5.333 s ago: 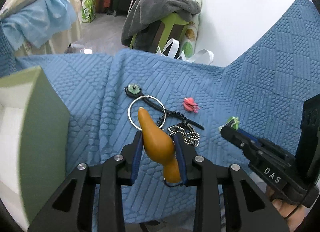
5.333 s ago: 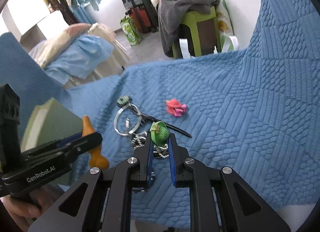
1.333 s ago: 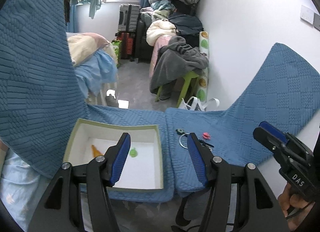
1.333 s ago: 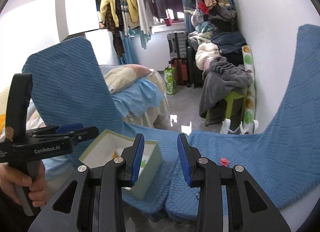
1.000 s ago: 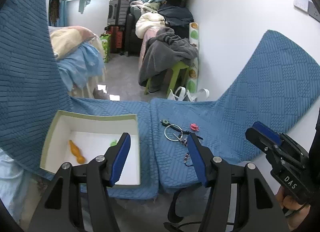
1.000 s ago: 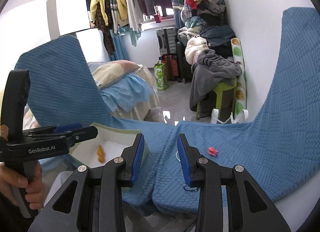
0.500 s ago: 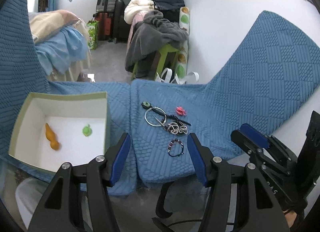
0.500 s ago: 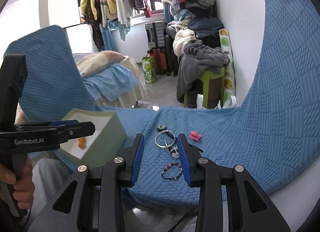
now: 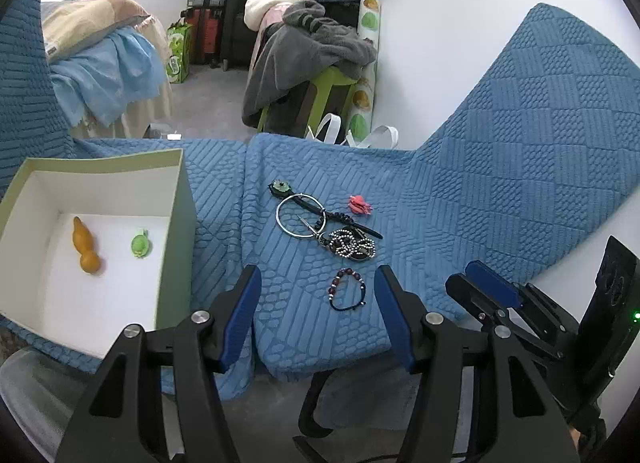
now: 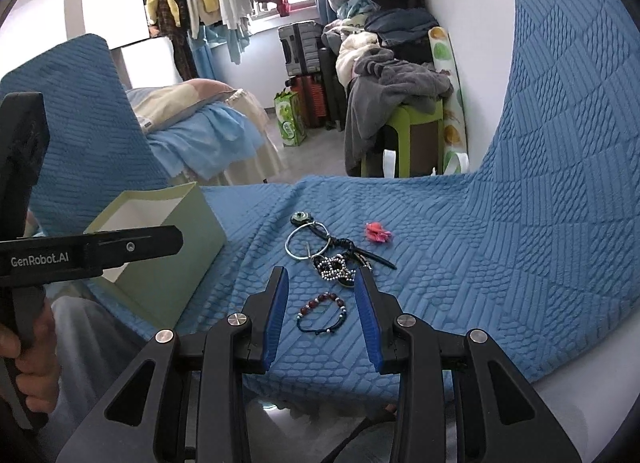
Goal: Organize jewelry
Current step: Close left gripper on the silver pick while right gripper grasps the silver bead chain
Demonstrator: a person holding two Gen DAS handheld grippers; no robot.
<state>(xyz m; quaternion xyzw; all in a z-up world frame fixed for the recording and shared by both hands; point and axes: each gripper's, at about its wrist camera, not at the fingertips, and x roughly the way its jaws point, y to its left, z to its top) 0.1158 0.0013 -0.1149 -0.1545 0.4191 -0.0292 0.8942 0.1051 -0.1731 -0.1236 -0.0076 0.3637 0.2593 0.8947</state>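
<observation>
We hold both grippers above the blue quilted worktop [image 9: 500,183], left gripper [image 9: 318,303] and right gripper [image 10: 322,303] with fingers released, empty. The dark beaded bracelet [image 10: 322,313] lies between our right fingers; the pale-green cardboard box [image 9: 176,199], at nine o'clock, holds an orange gourd pendant [image 9: 85,239].
</observation>
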